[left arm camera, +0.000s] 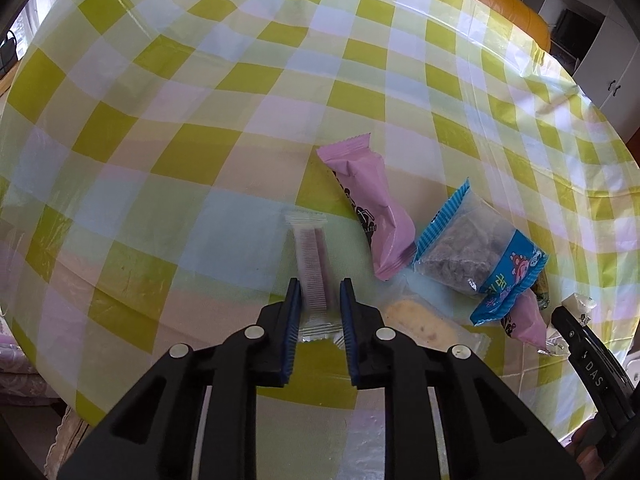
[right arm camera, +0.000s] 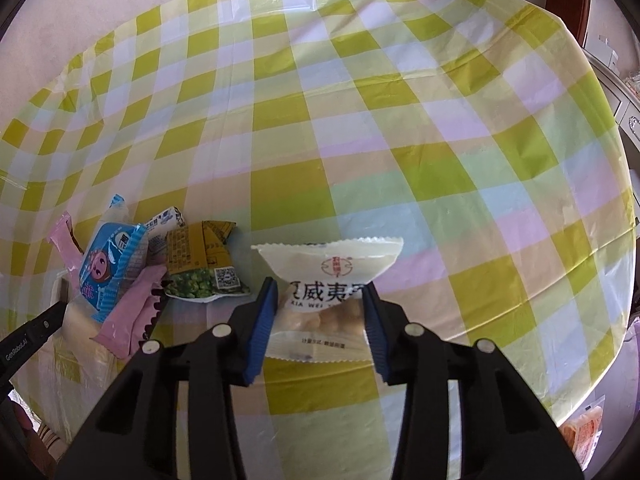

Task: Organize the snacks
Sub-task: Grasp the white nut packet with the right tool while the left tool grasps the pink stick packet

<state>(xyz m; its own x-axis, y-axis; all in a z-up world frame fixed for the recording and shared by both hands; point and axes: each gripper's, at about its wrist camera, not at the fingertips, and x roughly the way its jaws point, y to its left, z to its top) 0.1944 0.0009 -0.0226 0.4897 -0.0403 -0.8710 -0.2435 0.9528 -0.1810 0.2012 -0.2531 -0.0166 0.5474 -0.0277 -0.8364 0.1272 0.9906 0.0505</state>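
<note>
Two grabs at once here, one per hand. Left gripper (left arm camera: 320,286) has its blue pads narrowed onto a slim clear-wrapped stick snack (left arm camera: 310,264), purple-pink inside, lying lengthwise between the jaws on the checked tablecloth (left arm camera: 200,120); pads look pressed to its sides, tho the near pad edge is blurred. Right gripper (right arm camera: 320,292) is squeezed on a white macadamia-type nut pouch (right arm camera: 329,280), red print, pale round nuts showing thru a window at the lower half; serrated top seal sticks up beyond the pads.

To do this well, I'd judge: lift both straight up w/o twisting. The stick is thin and slick, so it could pivot or slip out if it's tilted. The pouch is puffy, air-filled; grip sits mid-body, so don't crush the nuts.

Rest of the pile sits btwn the two hands: pink wrapper (left arm camera: 370,216), blue-trimmed bag of brown bits (left arm camera: 468,256) overlapping it, green-pea packet (right arm camera: 202,268). Keep clear of those when lifting. No bin or tray visible, so the drop spot can't be told.
</note>
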